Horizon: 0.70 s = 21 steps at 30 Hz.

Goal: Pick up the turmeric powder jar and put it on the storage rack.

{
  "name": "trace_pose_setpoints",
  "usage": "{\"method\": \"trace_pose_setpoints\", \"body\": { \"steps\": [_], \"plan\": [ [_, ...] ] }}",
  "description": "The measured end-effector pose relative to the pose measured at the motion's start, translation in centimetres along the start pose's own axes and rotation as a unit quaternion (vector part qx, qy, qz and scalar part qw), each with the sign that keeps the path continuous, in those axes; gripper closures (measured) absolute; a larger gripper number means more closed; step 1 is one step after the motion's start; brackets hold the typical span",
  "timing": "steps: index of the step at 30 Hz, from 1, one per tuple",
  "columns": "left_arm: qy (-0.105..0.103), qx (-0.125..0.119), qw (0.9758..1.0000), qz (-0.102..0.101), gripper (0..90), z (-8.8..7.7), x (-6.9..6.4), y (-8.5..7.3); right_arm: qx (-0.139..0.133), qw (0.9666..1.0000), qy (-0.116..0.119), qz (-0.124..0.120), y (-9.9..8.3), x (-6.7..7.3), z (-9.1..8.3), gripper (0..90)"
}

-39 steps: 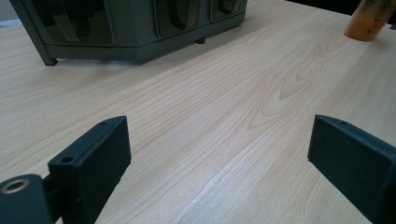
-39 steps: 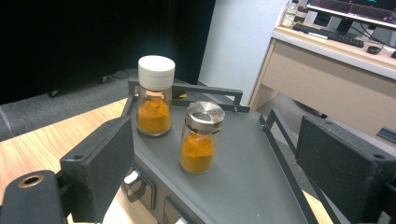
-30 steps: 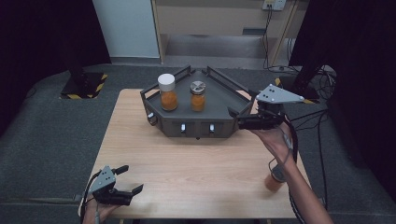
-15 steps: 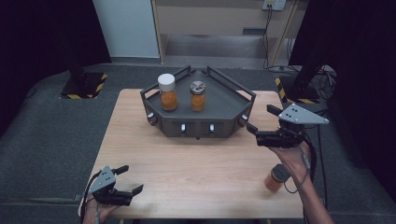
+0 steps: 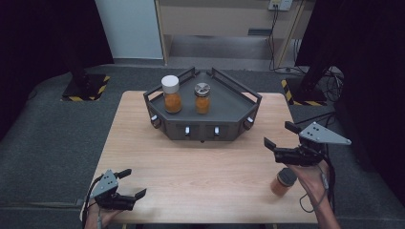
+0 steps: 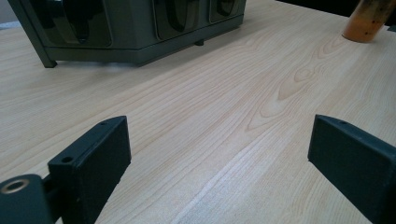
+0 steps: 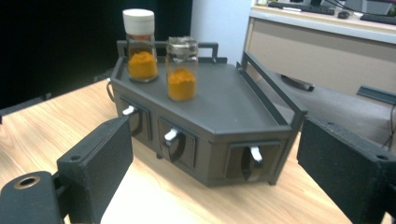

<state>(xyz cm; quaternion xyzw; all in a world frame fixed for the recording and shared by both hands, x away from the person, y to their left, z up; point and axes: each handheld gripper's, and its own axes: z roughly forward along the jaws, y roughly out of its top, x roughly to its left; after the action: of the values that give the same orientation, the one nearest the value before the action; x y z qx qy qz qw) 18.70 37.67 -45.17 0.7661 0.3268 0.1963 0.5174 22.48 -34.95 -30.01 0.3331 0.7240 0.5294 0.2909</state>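
Note:
A dark grey rack (image 5: 224, 107) (image 7: 238, 116) with small drawers stands at the back middle of the wooden table. On its top stand two jars of orange powder: a white-lidded jar (image 5: 171, 93) (image 7: 139, 44) and a metal-lidded jar (image 5: 202, 98) (image 7: 181, 67). A third jar of orange powder (image 5: 283, 182) (image 6: 369, 18) stands on the table near the right front. My right gripper (image 5: 282, 136) (image 7: 210, 186) hovers open above and just behind that jar, facing the rack. My left gripper (image 5: 133, 183) (image 6: 219, 158) rests open at the table's front left, nothing between its fingers.
The rack's front carries several drawers with small light handles (image 7: 254, 154). The table (image 5: 200, 162) has bare wood between the rack and the front edge. Grey carpet surrounds it, with cables (image 5: 329, 81) on the floor at the back right.
My right gripper has drawn back from the rack's right end toward the front right, now over the third jar. The left gripper has stayed put.

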Motion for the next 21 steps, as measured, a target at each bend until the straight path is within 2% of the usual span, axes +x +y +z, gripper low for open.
{"method": "trace_pose_setpoints", "body": {
  "steps": [11,21],
  "plan": [
    [0.0,-0.001,1.0,-0.001,5.1,0.0,0.0,0.0,0.008,0.9999,-0.013,0.004,-2.3,0.3,-2.1,10.2],
    [0.001,0.001,1.0,-0.001,5.1,0.0,-0.1,0.0,0.011,0.9992,-0.022,0.031,-5.9,0.6,-4.0,10.0]
  ]
}}
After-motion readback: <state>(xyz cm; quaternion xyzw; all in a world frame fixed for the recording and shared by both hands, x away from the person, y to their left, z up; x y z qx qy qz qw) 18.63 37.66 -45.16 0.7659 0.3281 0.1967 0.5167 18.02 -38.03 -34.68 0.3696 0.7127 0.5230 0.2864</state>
